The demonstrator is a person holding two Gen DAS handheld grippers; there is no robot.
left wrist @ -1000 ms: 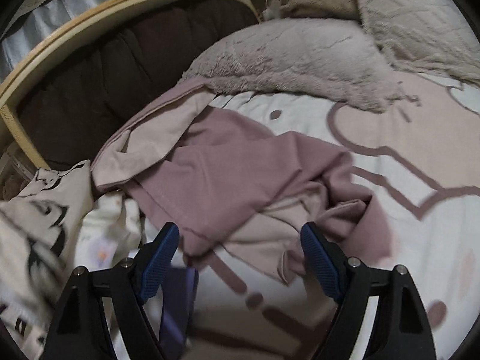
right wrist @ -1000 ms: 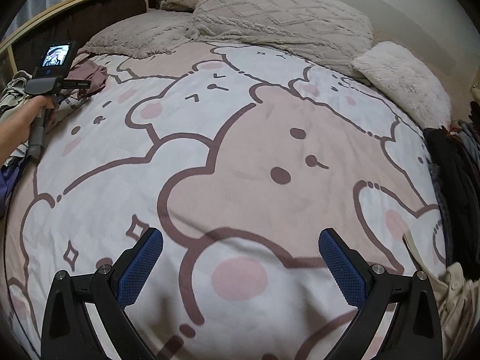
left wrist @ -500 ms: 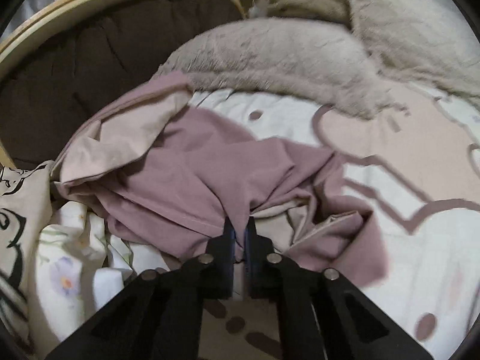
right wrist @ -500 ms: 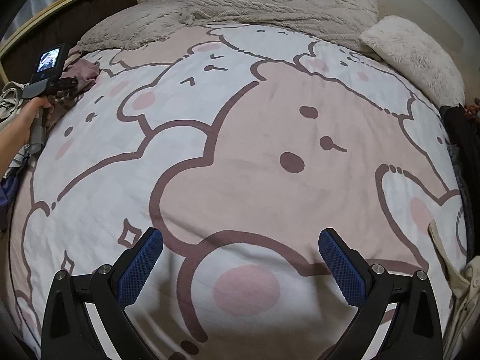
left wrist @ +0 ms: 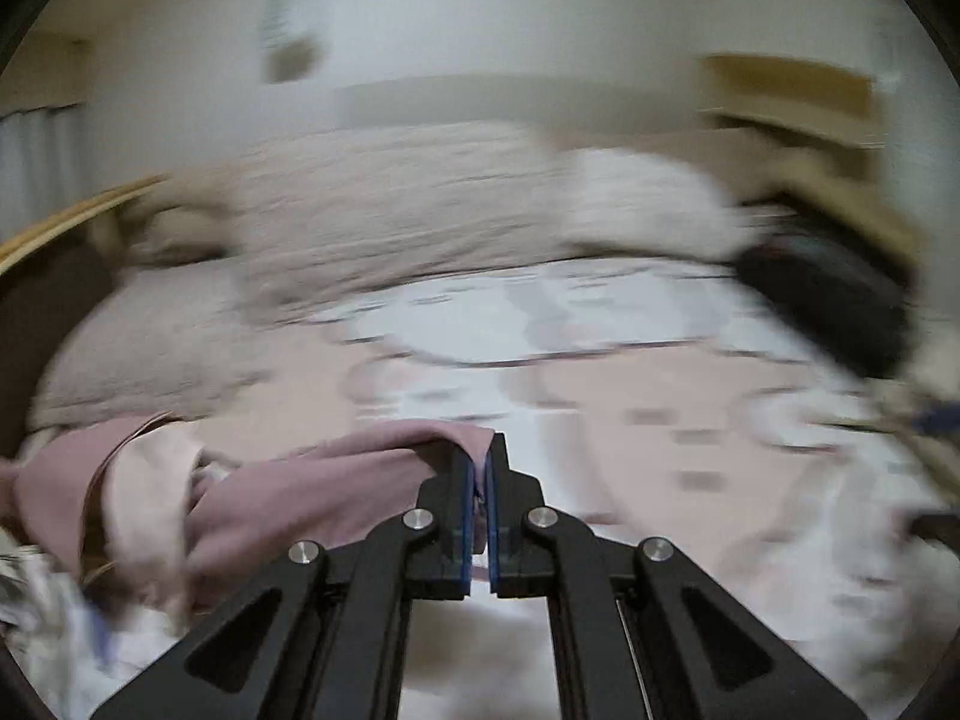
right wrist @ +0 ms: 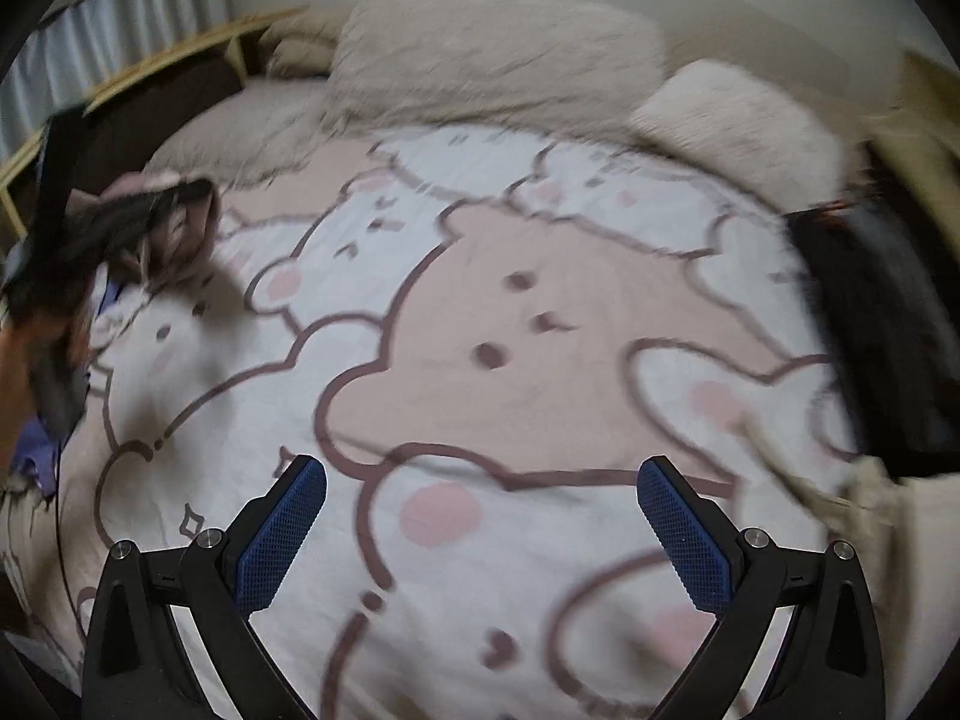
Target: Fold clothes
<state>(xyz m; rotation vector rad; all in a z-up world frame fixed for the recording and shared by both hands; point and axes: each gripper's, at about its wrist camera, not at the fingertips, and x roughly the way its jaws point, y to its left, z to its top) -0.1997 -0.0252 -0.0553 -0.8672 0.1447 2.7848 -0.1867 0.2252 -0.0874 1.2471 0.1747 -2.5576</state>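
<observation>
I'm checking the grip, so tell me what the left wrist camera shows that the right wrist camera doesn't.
Left wrist only: the left gripper shut on a fold of the mauve garment, cloth pinched between its pads. Right wrist only: the right gripper open and empty above the bear-print bedspread. Both: that bedspread, the beige pillows, and the blurred garment.
</observation>
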